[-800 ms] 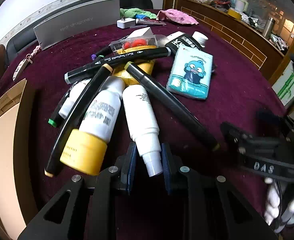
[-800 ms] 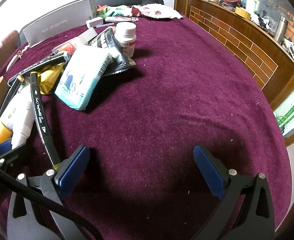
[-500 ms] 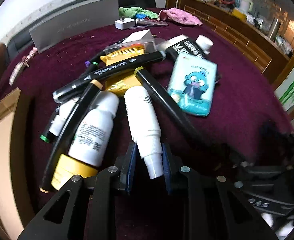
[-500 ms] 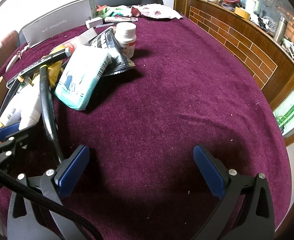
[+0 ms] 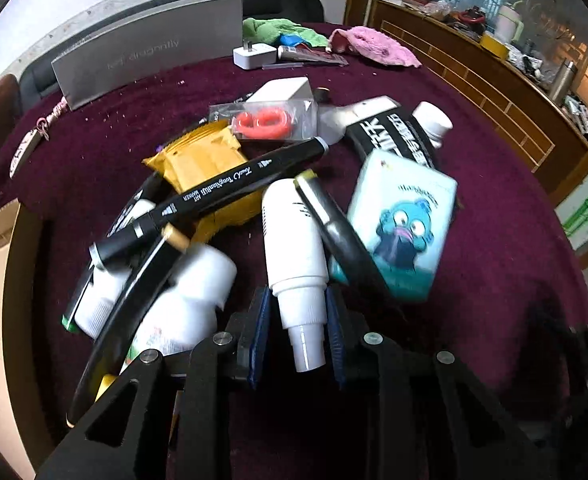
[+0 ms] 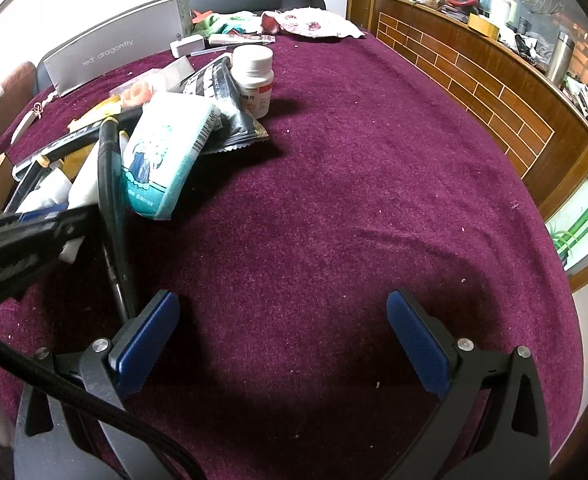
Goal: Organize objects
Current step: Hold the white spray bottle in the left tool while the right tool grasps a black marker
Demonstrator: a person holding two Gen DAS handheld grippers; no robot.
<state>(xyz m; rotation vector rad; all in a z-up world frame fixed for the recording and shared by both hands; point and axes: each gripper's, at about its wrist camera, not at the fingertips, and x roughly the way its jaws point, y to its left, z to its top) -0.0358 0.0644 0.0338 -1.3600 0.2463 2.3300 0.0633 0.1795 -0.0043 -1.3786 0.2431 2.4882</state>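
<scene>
Left gripper (image 5: 297, 334): fingers clamped on the white spray bottle (image 5: 294, 248), lower centre.
Right gripper (image 6: 282, 344): fingers spread wide over bare bench (image 6: 354, 184).

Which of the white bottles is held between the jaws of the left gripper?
The slim white spray bottle: its narrow neck sits between the left gripper jaws. The wider white bottle lies free beside it, under a black marker.

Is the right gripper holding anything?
No, the right gripper is wide open over bare purple tablecloth, with nothing between its fingers.
</scene>
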